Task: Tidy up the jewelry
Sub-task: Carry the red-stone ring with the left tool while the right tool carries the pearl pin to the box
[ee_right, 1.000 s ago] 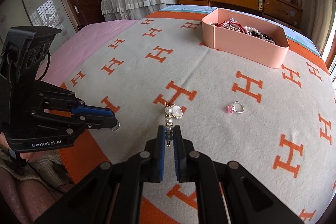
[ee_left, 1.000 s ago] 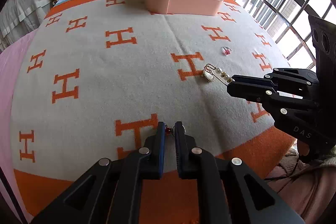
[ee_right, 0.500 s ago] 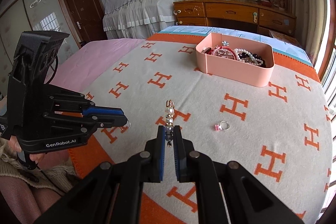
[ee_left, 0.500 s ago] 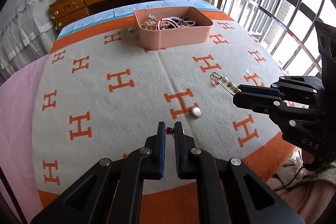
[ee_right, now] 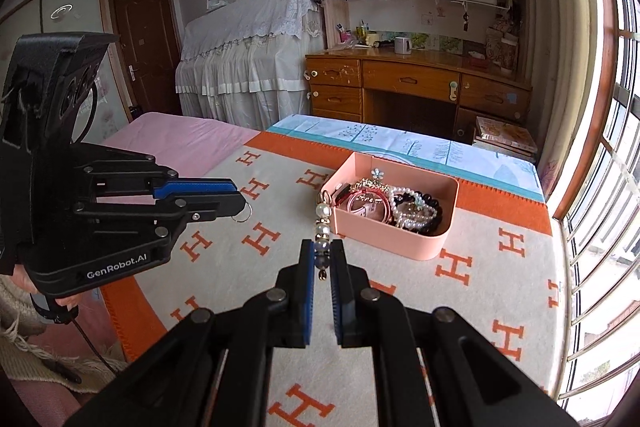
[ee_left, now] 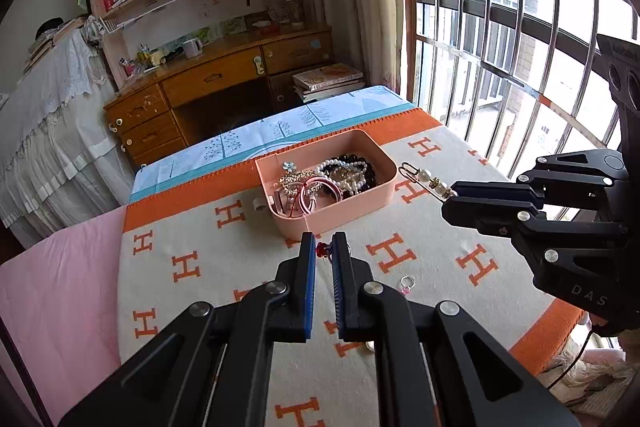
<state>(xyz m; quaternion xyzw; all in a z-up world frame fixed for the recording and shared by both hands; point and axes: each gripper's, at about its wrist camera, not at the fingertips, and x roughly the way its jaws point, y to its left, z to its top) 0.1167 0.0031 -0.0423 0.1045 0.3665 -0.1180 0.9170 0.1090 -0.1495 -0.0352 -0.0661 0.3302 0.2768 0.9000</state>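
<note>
My left gripper (ee_left: 323, 250) is shut on a small ring with a red stone (ee_left: 321, 249), held in the air in front of the pink jewelry box (ee_left: 352, 205). From the right wrist view the ring's silver loop (ee_right: 243, 213) sticks out of the left gripper (ee_right: 240, 203). My right gripper (ee_right: 322, 257) is shut on a pearl bead earring (ee_right: 322, 223), lifted above the blanket near the box (ee_right: 424, 243). In the left wrist view the earring (ee_left: 428, 180) points toward the box's right end. The box holds several bracelets and beads.
A ring with a pink stone (ee_left: 407, 283) lies on the orange-and-cream H-pattern blanket (ee_left: 192, 251) right of my left gripper. A wooden desk (ee_right: 412, 83) and bookshelves stand beyond the bed. A barred window (ee_left: 520, 27) is on the right.
Both grippers have risen from the blanket and moved toward the pink box, carrying their pieces. A round pearl piece dropped off the earring and stayed on the blanket.
</note>
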